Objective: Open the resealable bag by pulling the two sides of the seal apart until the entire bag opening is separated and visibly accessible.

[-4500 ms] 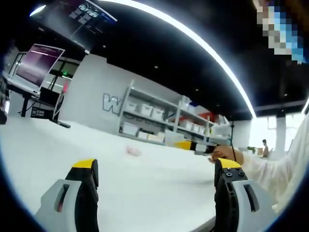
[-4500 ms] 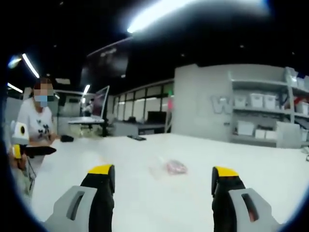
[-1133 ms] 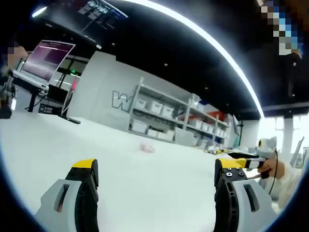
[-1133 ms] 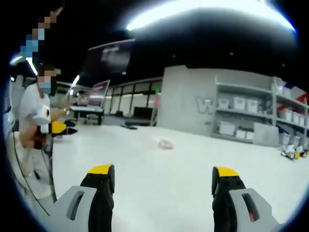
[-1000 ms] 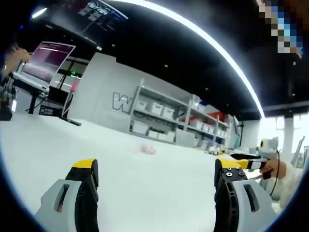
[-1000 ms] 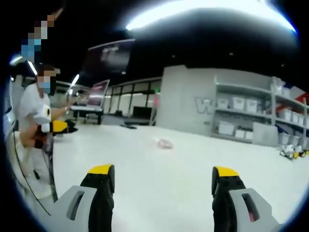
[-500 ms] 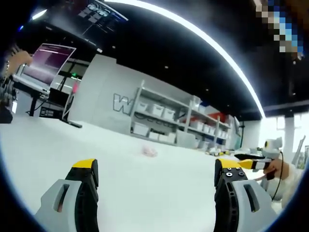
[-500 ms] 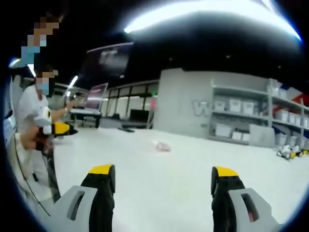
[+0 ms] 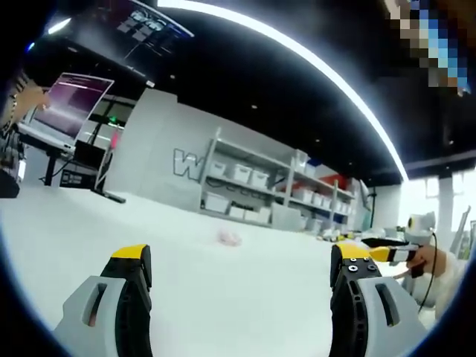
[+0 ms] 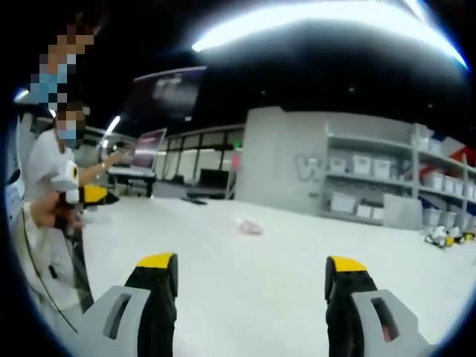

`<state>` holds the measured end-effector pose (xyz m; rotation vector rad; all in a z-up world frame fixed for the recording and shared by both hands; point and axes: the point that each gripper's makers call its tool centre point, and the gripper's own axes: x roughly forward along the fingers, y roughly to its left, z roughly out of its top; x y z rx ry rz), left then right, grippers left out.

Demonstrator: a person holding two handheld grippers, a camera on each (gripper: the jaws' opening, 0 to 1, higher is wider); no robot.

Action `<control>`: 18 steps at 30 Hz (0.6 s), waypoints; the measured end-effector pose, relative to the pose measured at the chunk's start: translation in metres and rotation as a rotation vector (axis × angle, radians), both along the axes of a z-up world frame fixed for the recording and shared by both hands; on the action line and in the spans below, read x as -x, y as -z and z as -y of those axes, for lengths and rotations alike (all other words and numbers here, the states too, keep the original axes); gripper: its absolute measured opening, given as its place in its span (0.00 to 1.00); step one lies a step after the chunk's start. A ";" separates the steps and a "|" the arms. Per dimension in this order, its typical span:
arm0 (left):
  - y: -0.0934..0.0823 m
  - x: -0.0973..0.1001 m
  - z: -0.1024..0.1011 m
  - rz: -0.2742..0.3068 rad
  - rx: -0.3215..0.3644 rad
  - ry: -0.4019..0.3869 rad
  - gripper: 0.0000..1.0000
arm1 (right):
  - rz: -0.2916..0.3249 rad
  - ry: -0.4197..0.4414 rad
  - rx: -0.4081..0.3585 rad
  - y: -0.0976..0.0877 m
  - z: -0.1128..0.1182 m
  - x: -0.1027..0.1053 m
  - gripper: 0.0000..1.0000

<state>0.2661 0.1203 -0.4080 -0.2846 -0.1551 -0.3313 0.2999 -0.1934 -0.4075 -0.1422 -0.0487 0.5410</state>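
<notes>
Bag [image 9: 229, 237] first: you can find the resealable bag lying flat on the white table [image 9: 223, 297], far out ahead of both tools, small and pinkish with something reddish inside; its seal is too small to read. Your left gripper [image 9: 242, 260] is released, its yellow-tipped jaws standing wide apart with bare table between them, and nothing is held. Your right gripper [image 10: 251, 268] is likewise spread wide and empty, well short of the bag [image 10: 248, 227].

Each view gives you something the other lacks. From the left gripper view you see your right gripper [image 9: 375, 253] coming in at the right edge, held in your hand [image 9: 425, 260], with a bright window behind it; you also see a tilted monitor [image 9: 71, 104] glowing purple at the far left. From the right gripper view you see your left gripper [image 10: 85, 196] at the left edge, gripped in your hand [image 10: 48, 212], and behind it a person in a white shirt [image 10: 44, 167]. A dark hanging screen [image 10: 165, 93] shows overhead there.

Both views share the grey wall with its shelving rack [image 9: 253, 190] of white bins [image 10: 372, 190].
</notes>
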 end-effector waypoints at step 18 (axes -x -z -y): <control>0.001 -0.001 0.003 -0.005 0.007 0.010 0.99 | -0.004 0.007 0.007 0.003 0.003 0.001 0.82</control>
